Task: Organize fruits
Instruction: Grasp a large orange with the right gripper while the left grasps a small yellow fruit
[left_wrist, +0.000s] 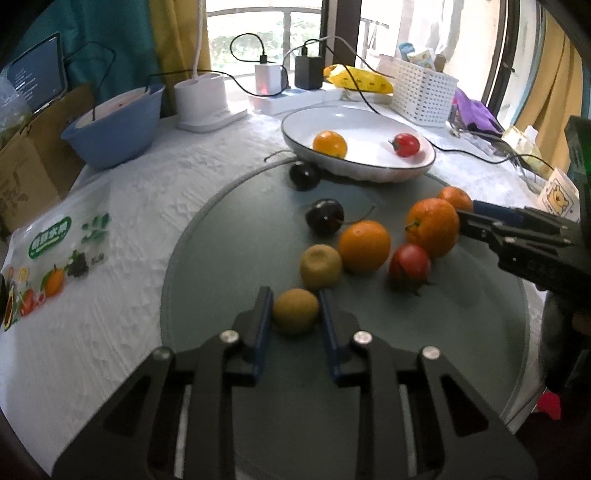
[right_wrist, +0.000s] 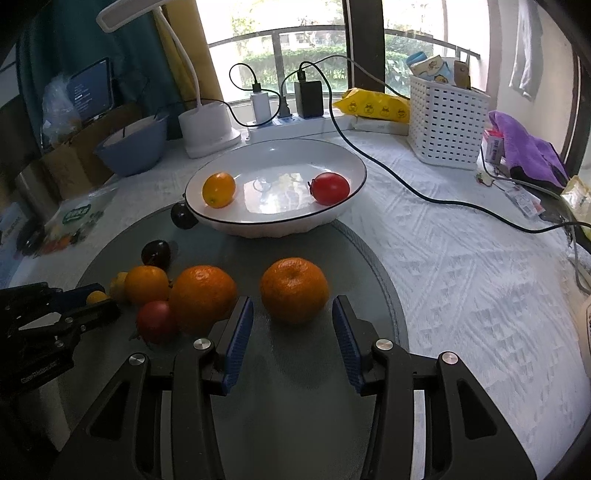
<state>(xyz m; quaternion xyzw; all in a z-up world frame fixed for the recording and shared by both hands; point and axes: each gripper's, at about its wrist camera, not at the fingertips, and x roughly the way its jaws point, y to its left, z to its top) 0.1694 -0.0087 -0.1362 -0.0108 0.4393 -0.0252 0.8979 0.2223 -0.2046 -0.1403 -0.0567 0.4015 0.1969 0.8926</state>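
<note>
Brown and fuzzy, the small kiwi (left_wrist: 295, 311) sits on the round glass board (left_wrist: 461, 332), and the left gripper (left_wrist: 293, 314) is squeezed shut on it, one blue pad on each side. It looks like the picking-up step: the kiwi is caught but not yet lifted. A second kiwi (left_wrist: 320, 266) lies just behind it, close to an orange (left_wrist: 364, 246) and a red tomato (left_wrist: 409, 263). The white plate (left_wrist: 369, 171) waits at the far edge of the board and already has a small orange (left_wrist: 330, 144) and a tomato (left_wrist: 406, 144) in it. The right gripper (right_wrist: 292, 332) is open around a big orange (right_wrist: 294, 290), with gaps on both sides, so it holds nothing yet. Next, I think the left hand should lift the kiwi straight up, so it does not bump the fruit behind, and then carry it over to the plate.
</note>
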